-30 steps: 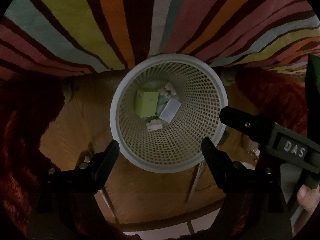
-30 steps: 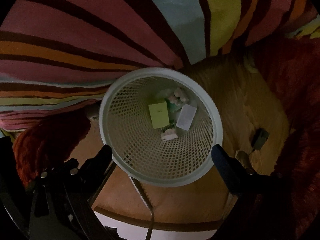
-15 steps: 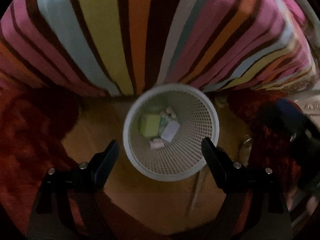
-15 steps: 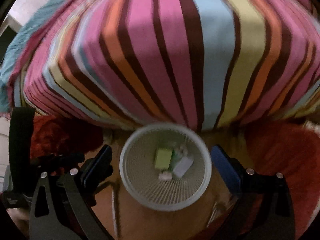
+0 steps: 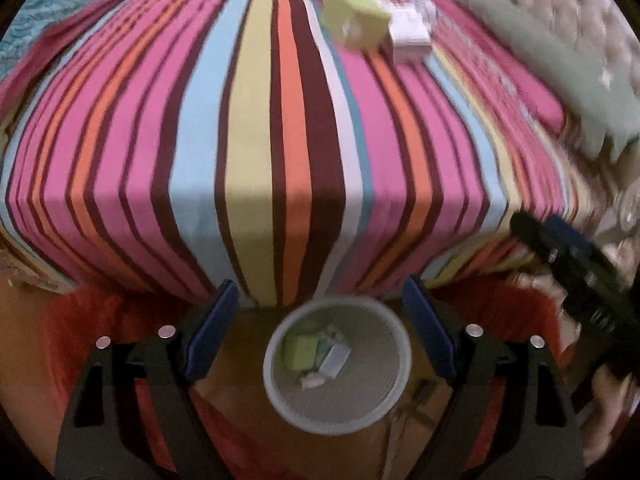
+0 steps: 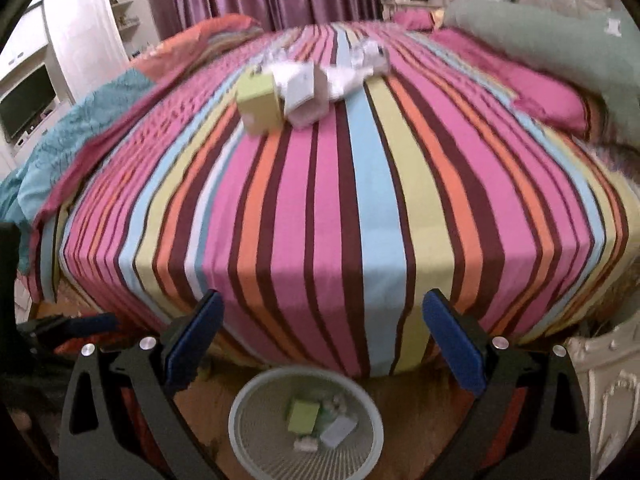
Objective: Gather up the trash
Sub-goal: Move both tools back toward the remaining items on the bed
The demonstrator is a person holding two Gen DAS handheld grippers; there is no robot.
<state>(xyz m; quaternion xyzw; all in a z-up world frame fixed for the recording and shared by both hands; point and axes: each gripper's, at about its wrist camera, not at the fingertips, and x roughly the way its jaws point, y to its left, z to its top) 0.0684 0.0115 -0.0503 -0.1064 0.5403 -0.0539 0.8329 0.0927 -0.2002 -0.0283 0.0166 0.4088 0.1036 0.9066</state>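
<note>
Both cameras have swung up from the white mesh plastic wastebasket [image 5: 337,364] to the striped bedspread [image 6: 360,184] | left gripper [image 5: 316,326] spread wide, holding nothing | right gripper [image 6: 320,342] likewise | wastebasket on floor at bed's foot, holding a green box [image 6: 304,417] and scraps | yellow-green carton [image 6: 259,104] and white crumpled packaging [image 6: 308,92] up on bedspread, well beyond wastebasket

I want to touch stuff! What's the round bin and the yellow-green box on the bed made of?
The bin looks like pale matte plastic, with a latticed wall. The yellow-green box looks like thin matte cardboard, flat-sided with sharp corners, though it is blurred.
</note>
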